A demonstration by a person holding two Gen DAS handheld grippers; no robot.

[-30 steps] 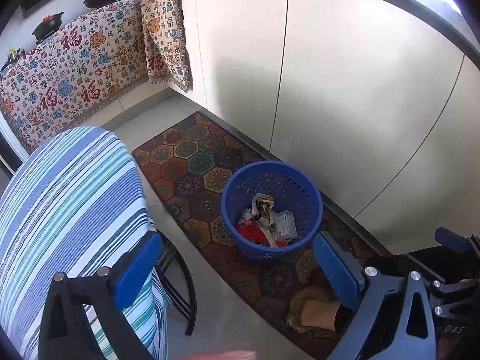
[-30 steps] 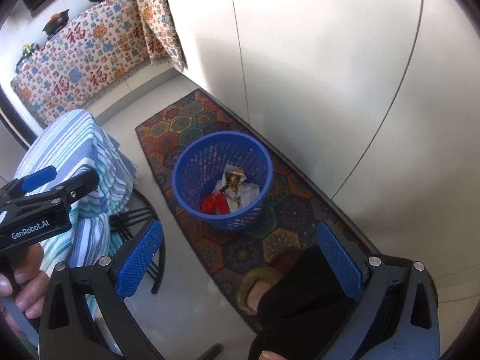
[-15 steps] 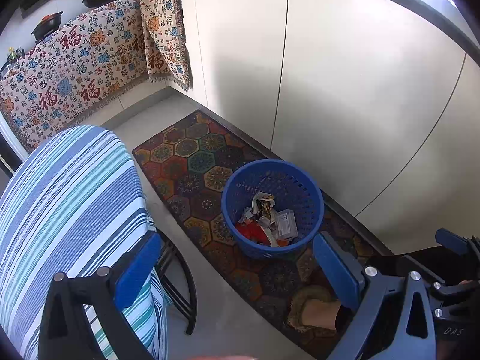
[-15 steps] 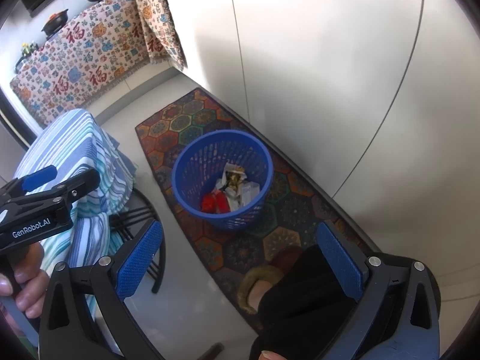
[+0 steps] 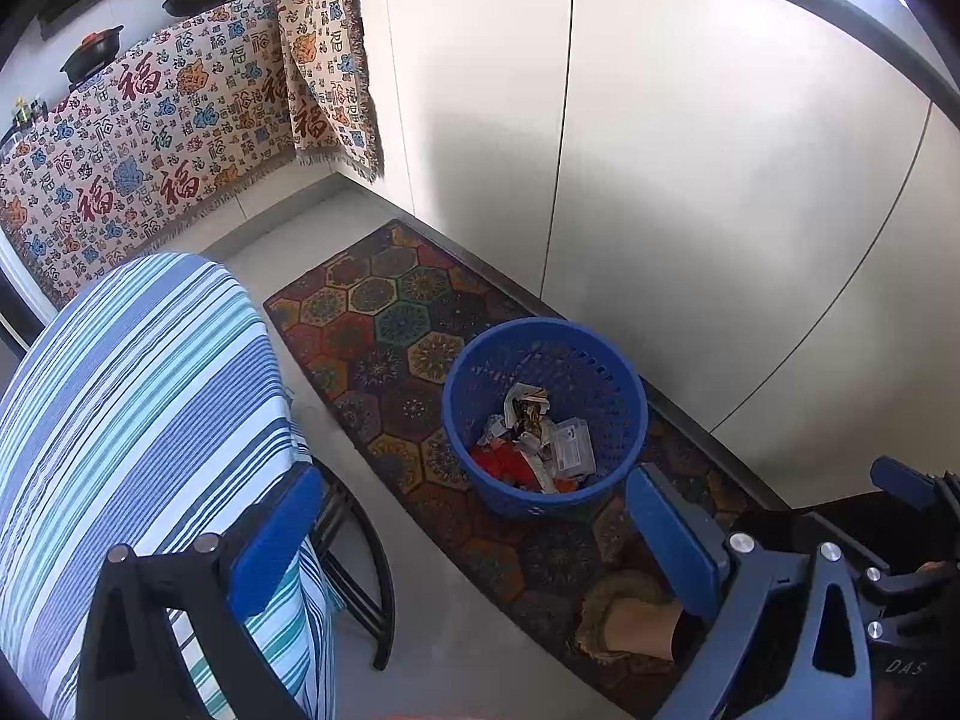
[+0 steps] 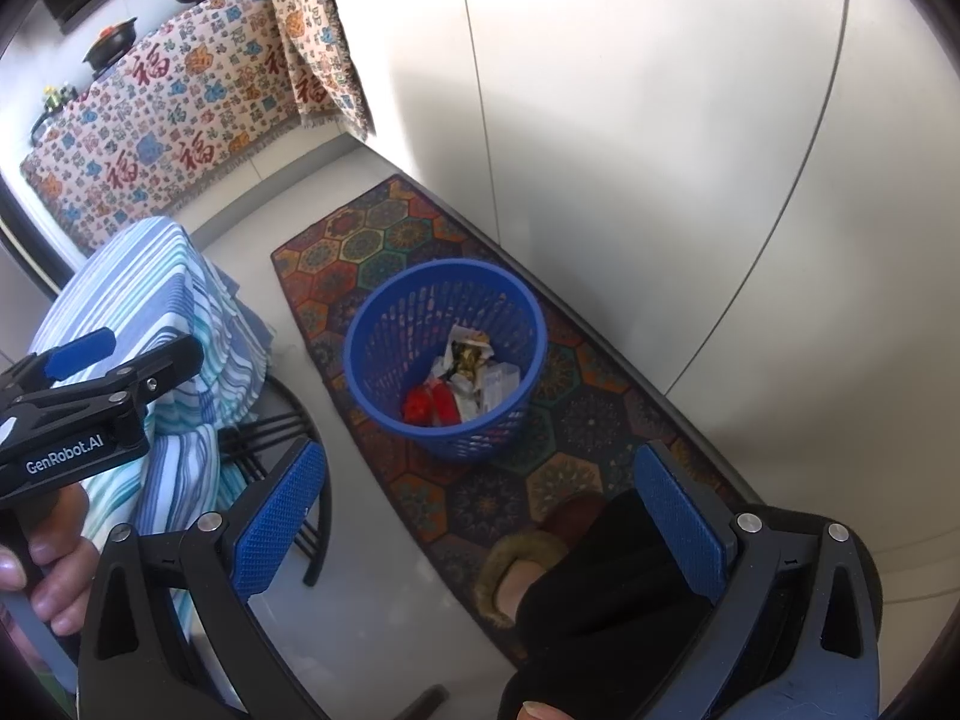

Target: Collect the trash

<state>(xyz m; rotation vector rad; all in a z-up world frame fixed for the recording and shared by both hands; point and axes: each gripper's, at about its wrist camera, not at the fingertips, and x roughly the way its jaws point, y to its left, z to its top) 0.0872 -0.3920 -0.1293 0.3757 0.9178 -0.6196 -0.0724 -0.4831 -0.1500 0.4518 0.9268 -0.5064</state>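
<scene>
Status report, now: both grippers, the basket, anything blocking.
Left gripper open, empty. Right gripper open, empty. Blue perforated plastic basket upright on patterned hexagon rug, holding crumpled wrappers. Nothing between grippers and basket.

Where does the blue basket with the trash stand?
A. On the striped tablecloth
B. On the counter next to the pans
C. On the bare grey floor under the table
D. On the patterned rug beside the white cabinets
D: the blue basket rests on the hexagon-patterned rug that runs along the white cabinets.
</scene>
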